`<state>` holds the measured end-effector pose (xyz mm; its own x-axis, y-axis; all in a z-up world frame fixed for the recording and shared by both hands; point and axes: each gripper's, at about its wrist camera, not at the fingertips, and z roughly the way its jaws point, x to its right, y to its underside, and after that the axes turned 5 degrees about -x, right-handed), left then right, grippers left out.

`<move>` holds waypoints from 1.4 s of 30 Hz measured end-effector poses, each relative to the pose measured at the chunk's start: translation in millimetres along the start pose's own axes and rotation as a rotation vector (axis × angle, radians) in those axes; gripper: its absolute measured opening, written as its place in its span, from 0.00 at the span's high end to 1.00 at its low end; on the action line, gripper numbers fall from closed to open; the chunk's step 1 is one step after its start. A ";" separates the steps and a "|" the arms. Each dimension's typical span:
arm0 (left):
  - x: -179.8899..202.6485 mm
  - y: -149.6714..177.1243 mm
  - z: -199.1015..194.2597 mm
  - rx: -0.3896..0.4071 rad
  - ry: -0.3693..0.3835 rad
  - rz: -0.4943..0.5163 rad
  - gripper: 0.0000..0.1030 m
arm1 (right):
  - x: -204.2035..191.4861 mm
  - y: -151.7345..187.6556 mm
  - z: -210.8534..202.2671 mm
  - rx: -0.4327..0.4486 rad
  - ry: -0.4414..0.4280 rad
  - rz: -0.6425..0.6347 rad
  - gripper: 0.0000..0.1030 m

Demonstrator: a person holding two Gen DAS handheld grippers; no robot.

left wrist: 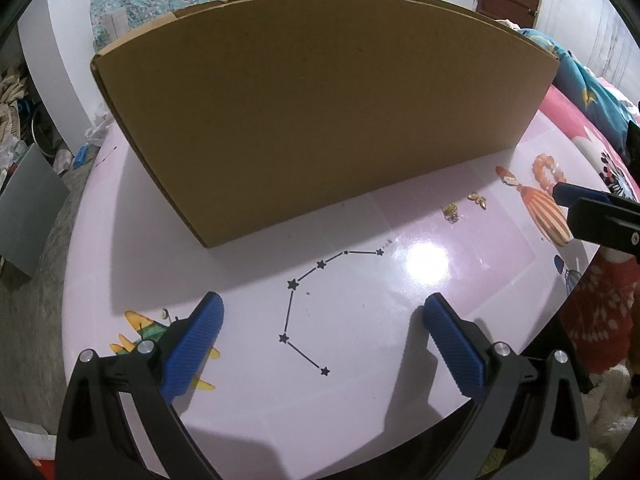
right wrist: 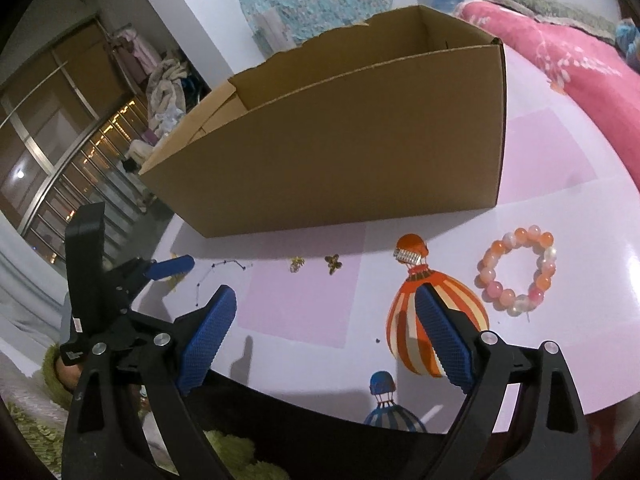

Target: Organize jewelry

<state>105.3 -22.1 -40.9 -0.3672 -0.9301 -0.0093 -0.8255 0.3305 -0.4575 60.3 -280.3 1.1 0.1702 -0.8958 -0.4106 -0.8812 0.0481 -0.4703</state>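
Both grippers, left and right, hang spread wide and empty, while the beaded bracelet (light, rigid, slippery beads) looks best pinched across one side of its ring.

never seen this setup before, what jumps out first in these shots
The big open cardboard box dominates the far side of the glossy pink table. In front of it, toward the right, lies a pink and orange bead bracelet, with an orange hair clip and two small gold pieces strung out to its left. Both grippers, left and right, hover open near the table's front edge, holding nothing.
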 end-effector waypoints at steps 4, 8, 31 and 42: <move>0.6 -11.2 0.5 0.026 -0.002 -0.016 0.05 | -2.0 -2.0 0.3 0.016 0.001 -0.012 0.24; 11.1 -19.4 -11.6 0.117 0.022 0.036 0.06 | -1.5 -2.6 1.3 0.027 0.011 -0.022 0.34; 78.1 -43.7 17.4 0.087 0.138 0.307 0.85 | 14.9 -6.0 5.5 0.040 -0.017 0.041 0.51; 78.4 -38.7 15.1 0.096 0.113 0.319 0.98 | 14.8 -7.1 4.0 0.040 -0.011 0.031 0.54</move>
<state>114.9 -110.2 -37.3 -0.6494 -0.7572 -0.0696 -0.6195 0.5799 -0.5291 70.9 -292.1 -4.7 0.1480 -0.8888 -0.4336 -0.8677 0.0937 -0.4882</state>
